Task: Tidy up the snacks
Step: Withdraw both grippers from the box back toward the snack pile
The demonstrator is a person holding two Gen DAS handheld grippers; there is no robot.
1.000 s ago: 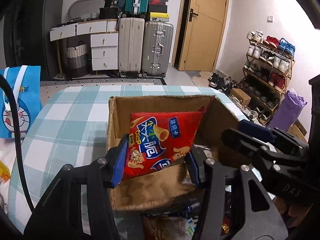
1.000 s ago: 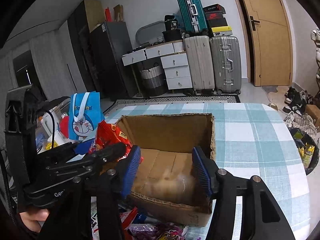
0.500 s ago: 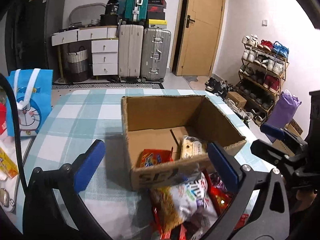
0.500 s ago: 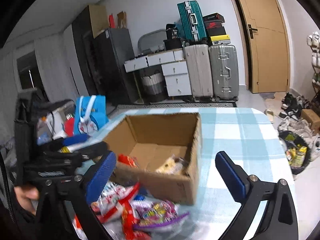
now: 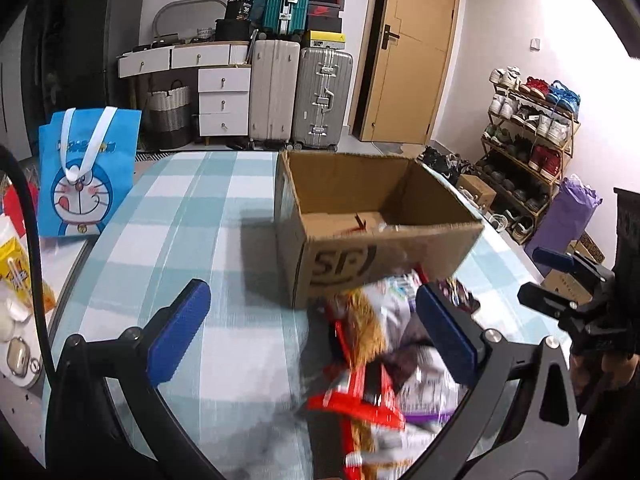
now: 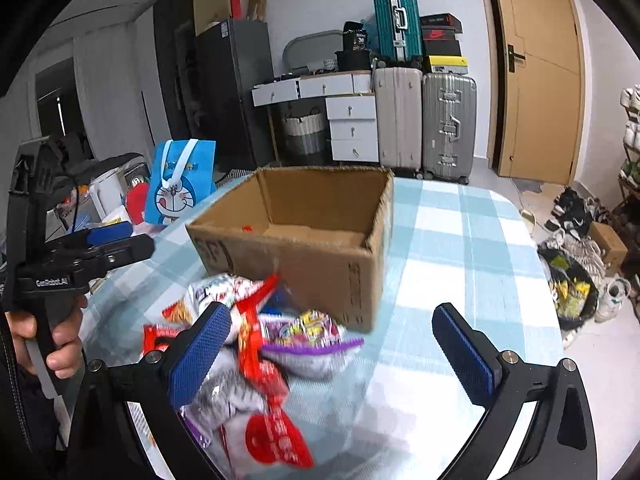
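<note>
A: Nearest the lens, the left gripper (image 5: 312, 332) had its blue pads spread wide, jaws having just been opening, nothing pinched between them, checked cloth under the left pad.

B: And the right gripper (image 6: 344, 354)? Same story, jaws just opened, released, gripping nothing. Its left pad sat over the snack pile (image 6: 256, 344) and its right pad hung above bare tablecloth (image 6: 460, 248).

A: The packets lay blurred in a loose heap on the table, red wrappers and a purple-edged bag tangled together, right up against the near wall of the cardboard box (image 5: 380, 236).

B: Box stood upright and open-topped, printed letters on its front. A scrap of red showed inside it, too little to identify.

A: Off left, a blue cartoon bag (image 5: 86, 172) stood upright. Far back, suitcases (image 5: 300, 92) lined the wall beside a wooden door (image 5: 412, 52), shoe rack (image 5: 528, 128) to the right
</note>
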